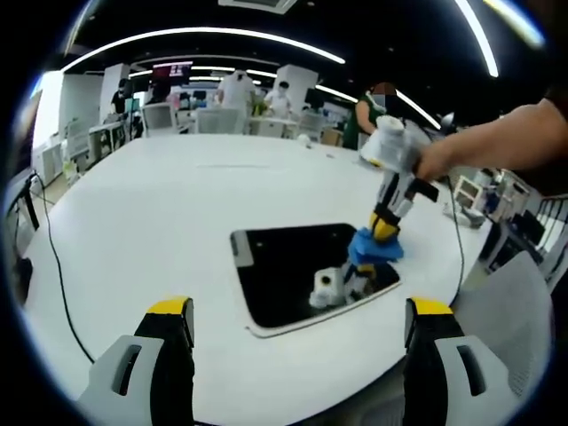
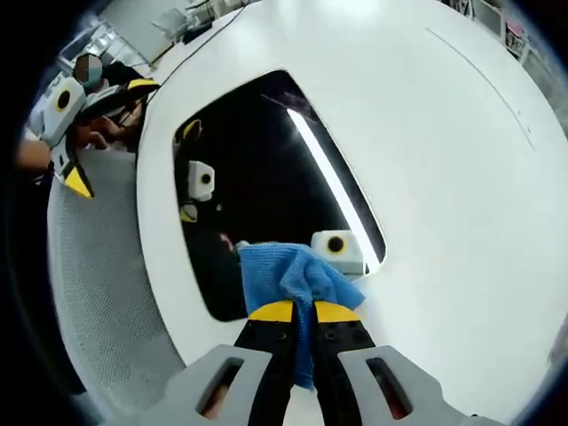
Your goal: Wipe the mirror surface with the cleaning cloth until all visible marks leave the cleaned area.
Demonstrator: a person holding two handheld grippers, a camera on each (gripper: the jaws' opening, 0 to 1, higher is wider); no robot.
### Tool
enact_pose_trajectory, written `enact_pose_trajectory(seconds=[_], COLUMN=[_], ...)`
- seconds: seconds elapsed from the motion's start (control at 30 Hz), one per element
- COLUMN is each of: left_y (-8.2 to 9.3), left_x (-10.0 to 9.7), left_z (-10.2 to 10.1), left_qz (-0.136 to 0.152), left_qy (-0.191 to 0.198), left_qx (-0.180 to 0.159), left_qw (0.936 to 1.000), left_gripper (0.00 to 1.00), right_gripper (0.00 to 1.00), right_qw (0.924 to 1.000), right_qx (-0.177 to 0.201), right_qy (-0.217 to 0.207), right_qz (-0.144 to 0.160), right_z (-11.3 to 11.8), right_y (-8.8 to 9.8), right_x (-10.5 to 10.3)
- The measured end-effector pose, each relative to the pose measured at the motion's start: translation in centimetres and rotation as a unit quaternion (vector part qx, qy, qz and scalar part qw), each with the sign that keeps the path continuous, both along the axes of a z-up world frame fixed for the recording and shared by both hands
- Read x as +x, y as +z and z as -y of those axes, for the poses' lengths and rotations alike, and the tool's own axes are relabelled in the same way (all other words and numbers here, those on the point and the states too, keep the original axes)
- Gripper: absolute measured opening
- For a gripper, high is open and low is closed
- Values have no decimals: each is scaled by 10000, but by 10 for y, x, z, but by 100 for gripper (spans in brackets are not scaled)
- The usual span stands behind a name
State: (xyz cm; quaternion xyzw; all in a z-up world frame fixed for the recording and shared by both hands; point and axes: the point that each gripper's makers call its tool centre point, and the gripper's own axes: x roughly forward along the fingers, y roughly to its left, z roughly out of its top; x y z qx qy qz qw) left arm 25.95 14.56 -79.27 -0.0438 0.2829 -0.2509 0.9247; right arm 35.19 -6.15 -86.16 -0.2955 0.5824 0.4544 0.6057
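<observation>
- The cleaning cloth [image 2: 297, 277] is soft and light; it will bunch and fold under pressure, so judge it as needing firm, flat contact to wipe evenly.
- Your right gripper [image 2: 303, 312] has its jaws pressed together on a fold of the cloth, with the bulk of the fabric hanging ahead of the tips. In the left gripper view the same gripper [image 1: 382, 232] stands over the cloth [image 1: 374, 248] at the right edge of the mirror.
- The mirror [image 2: 257, 151] lies flat on the white table [image 2: 461, 177], near the table's near edge. Treat it as rigid, slippery and fragile; it is probably loose on the table and may slide under a hard sideways stroke.
- The cloth rests on the mirror's surface at its near-right edge. Whether marks remain on the glass cannot be told; reflections cover it.
- Your left gripper [image 1: 297, 324] hovers with jaws spread wide, holding nothing, on the near side of the mirror [image 1: 293, 266].
- A black cable [image 1: 53, 257] runs across the far-left of the table [image 1: 177, 186], well apart from the mirror.
- A mesh chair back [image 2: 106, 293] sits beside the table edge.
- People and desks stand in the far background, clear of the work.
</observation>
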Motion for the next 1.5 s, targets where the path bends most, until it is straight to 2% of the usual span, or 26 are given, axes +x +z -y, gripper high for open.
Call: enact_pose_trajectory(seconds=[0.33,0.67,1.03,1.2,1.23,1.27,1.5], left_y=[-1,-1,-2,-2,-2,-2,-3], left_x=[0,0,0,0,0,0,0], left_z=[-2,-3,-2,-3,-3,-3,-1], left_qz=[-31,-23,-32,-22,-20,-21,-32], left_qy=[47,46,32,42,40,37,-3], left_qx=[18,52,47,52,52,53,78], left_qw=[10000,10000,10000,10000,10000,10000,10000], left_gripper=[99,99,99,99,99,99,99], right_gripper=[1,1,1,1,1,1,1], right_qw=[10000,9999,9997,9997,9997,9993,9993], right_qx=[-32,-43,-107,-131,-134,-118,-125], right_qy=[-1,-74,-117,-120,-106,-78,-215], right_qz=[56,123,200,155,193,360,272], right_z=[2,3,4,3,3,3,2], right_y=[0,-1,-2,1,1,0,0], right_x=[26,43,55,51,53,60,61])
